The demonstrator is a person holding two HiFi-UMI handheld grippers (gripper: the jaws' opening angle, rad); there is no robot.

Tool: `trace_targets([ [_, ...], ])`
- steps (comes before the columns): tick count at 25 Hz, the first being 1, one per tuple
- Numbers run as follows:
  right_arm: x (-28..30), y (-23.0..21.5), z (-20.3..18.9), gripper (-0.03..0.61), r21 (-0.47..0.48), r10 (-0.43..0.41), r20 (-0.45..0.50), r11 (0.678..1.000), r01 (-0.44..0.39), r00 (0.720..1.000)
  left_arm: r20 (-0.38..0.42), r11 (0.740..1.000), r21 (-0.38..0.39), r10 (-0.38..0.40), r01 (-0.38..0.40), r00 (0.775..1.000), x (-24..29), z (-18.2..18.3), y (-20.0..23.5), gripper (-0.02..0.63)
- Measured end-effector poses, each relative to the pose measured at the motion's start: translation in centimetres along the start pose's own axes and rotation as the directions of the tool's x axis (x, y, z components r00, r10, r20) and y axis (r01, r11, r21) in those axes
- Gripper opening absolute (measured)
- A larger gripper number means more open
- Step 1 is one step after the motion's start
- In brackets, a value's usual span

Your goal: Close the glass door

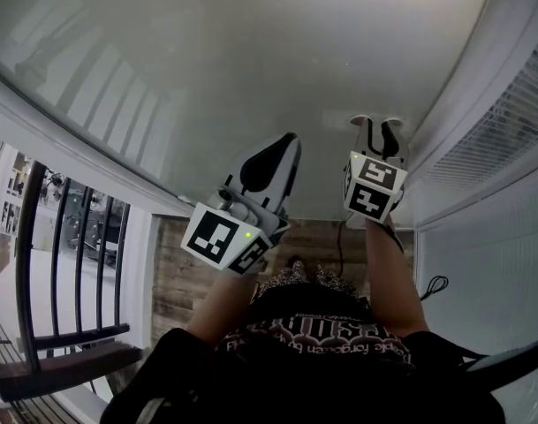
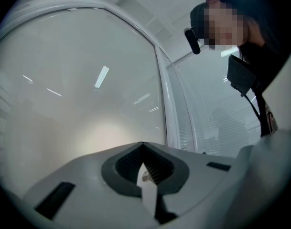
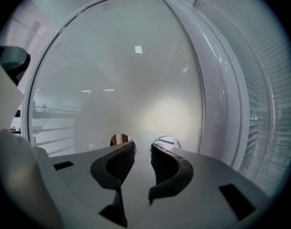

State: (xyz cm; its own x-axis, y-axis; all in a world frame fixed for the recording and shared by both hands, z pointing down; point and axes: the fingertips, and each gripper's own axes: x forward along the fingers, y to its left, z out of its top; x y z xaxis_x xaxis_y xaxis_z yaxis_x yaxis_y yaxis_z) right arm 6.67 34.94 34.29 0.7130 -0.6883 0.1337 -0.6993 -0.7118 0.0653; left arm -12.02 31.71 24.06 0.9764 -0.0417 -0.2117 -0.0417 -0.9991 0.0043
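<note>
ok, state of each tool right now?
Left tool: closed, nothing held.
Right tool: open, nothing between its jaws.

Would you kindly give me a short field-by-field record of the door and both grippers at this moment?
Door: frosted glass door in a white frame
Left: left gripper, jaws together, nothing held
Right: right gripper, jaws apart, nothing between them, tips close to the glass
Contact with glass: cannot tell
Surroundings: dark railing on the left, slatted blind on the right
</note>
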Motion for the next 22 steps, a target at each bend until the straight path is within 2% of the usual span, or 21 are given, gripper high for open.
trace_targets([
  [13,-0.4,0.1,0.2,0.109,-0.012,-0.009,-0.005,1.0,0.009,1.0,0.018,1.0,0.008,-0.008,0.008,1.0,-1.7,1.0,-0.4,-0.014],
  [16,-1.7,0.0,0.2,0.109,-0.051,-0.01,-0.008,0.999,0.01,1.0,0.019,1.0,0.001,-0.003,0.003,1.0,-2.3,1.1,0.1,-0.014],
  [18,-3.2,0.1,0.5,0.109,-0.079,0.032,0.021,0.996,-0.031,0.999,0.021,1.0,-0.005,0.003,-0.003,1.0,-2.6,1.1,0.4,-0.014],
  [22,-7.2,0.7,2.8,0.09,-0.09,0.136,0.168,0.988,-0.122,0.976,0.024,1.0,-0.014,-0.005,0.005,1.0,-2.6,0.5,0.0,-0.014],
])
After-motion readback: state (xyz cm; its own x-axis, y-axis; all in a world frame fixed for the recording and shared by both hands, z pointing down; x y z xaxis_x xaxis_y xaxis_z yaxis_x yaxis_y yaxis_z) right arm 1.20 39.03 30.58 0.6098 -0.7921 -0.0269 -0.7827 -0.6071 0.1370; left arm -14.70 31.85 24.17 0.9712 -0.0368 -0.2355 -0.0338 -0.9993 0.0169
